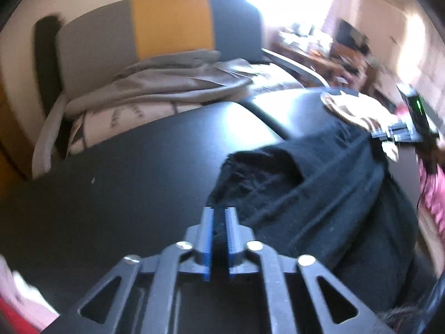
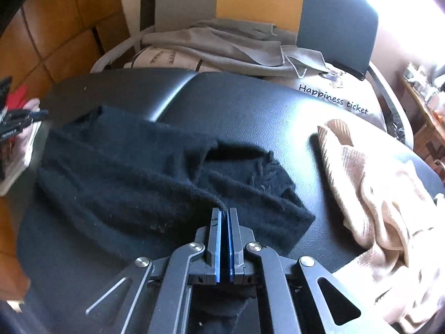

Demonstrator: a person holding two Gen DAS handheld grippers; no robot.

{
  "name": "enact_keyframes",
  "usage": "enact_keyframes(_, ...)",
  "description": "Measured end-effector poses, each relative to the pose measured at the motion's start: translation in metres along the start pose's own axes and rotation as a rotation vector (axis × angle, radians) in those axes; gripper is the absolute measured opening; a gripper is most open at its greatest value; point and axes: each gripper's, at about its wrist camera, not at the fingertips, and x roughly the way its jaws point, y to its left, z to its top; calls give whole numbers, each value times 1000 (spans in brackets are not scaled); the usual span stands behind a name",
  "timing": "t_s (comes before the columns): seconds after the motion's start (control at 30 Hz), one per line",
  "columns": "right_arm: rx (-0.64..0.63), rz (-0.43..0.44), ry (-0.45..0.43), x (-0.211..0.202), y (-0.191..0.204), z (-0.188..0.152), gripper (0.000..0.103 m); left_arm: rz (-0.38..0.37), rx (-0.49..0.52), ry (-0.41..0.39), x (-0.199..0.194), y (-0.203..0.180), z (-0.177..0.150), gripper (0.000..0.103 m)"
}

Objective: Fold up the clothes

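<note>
Two garments lie on our worktop (image 2: 250,105): black sweater (image 2: 139,172) at centre, beige one (image 2: 375,194) at three o'clock. Right gripper (image 2: 224,214) pinches the sweater's edge; left gripper (image 1: 219,214) stands slightly spread.

We see a fuzzy, matt black knit sweater (image 2: 155,178) on a smooth, glossy black leather-like surface (image 2: 250,105); ribbed beige cloth garment (image 2: 370,194) beside it; hand-held gripper (image 2: 224,214) matt dark plastic with shiny metal rivets.

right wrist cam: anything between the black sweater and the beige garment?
No. Only bare black tabletop separates black sweater from beige garment; clearest in right wrist view.
</note>
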Motion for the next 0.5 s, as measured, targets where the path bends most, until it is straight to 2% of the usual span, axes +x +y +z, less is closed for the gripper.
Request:
enact_keyframes(0.1,1,8,6,4,-1,-7,4,-56,119,52,11,-11,11,27)
enact_keyframes(0.2,9,21,13,13,0,-11,4,-56,246,133,26,-19,19,34)
enact_keyframes(0.33,-6,24,29,23,2,-11,5,-163,364,269,47,-29,24,46)
enact_keyframes(0.4,-3,30,35,27,1,-11,5,-186,423,332,61,-39,23,50)
enact_keyframes(0.5,6,35,42,32,0,-10,5,-207,421,390,76,-45,22,50)
